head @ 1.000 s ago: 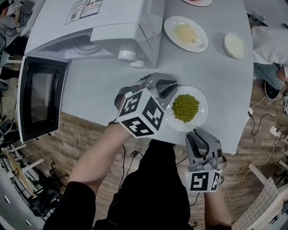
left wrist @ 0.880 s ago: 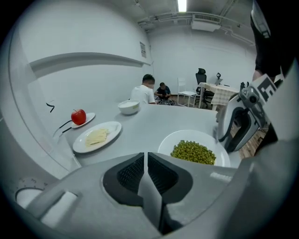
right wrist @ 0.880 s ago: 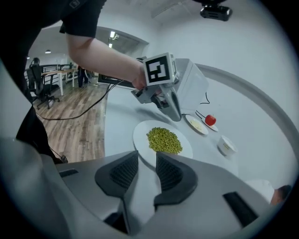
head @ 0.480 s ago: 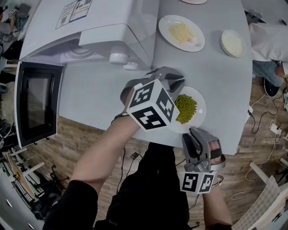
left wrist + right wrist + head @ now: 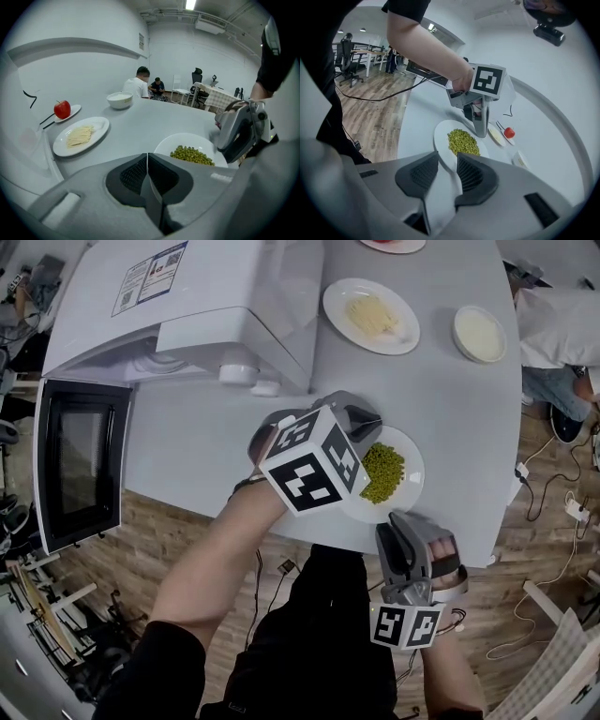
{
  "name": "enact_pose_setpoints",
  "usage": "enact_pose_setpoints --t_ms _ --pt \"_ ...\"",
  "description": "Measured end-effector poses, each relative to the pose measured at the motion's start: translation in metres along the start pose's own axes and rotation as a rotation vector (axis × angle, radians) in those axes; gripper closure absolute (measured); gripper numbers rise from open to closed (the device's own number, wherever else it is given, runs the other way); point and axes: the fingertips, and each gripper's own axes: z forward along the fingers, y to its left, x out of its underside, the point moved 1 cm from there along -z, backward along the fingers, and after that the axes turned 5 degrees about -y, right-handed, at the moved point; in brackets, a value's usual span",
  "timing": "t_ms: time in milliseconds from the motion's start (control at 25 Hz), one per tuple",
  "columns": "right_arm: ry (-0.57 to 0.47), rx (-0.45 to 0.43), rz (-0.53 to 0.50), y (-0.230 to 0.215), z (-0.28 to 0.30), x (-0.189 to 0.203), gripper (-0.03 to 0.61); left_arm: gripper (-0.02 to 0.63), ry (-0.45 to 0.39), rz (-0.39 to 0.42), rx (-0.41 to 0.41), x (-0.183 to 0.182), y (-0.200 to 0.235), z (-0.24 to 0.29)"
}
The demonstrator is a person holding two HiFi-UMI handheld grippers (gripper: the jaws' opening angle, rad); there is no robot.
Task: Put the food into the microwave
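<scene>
A white plate heaped with green peas sits near the table's front edge. My left gripper rests at the plate's far-left rim. Its jaws are shut with nothing between them; whether the tips touch the rim I cannot tell. My right gripper is at the near rim. It stands open and its jaws have just been opening. In the right gripper view the plate's rim reaches in between them. The white microwave stands at the table's left with its door swung open.
A plate of noodles, a white bowl and a small plate with an apple lie further back. A seated person is at the right edge. Beyond the table's front edge is wooden floor with cables.
The left gripper has shifted a little right, closer along the plate's rim. The right gripper has rolled and edged left at the near rim. The plate has stayed put.
</scene>
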Motion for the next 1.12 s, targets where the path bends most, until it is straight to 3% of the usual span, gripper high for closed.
enact_pose_setpoints --t_ms 360,440,520,680,1120 --pt "-0.004 -0.015 -0.012 -0.001 0.000 0.001 0.440 0.598 0.043 -0.044 0.096 0.003 -0.007 0.000" --pt "-0.004 -0.018 -0.017 -0.001 0.000 0.001 0.437 0.579 0.058 -0.052 0.108 0.003 -0.007 0.002" --pt "-0.003 -0.020 -0.021 -0.002 0.000 0.001 0.431 0.508 0.076 -0.066 0.131 0.005 -0.008 0.003" --pt "-0.003 -0.025 -0.027 -0.004 0.002 -0.001 0.420 0.506 0.088 -0.067 0.146 0.006 -0.010 0.003" --pt "0.027 0.053 -0.261 0.002 0.000 -0.005 0.431 0.528 0.124 -0.047 0.145 0.007 -0.013 0.003"
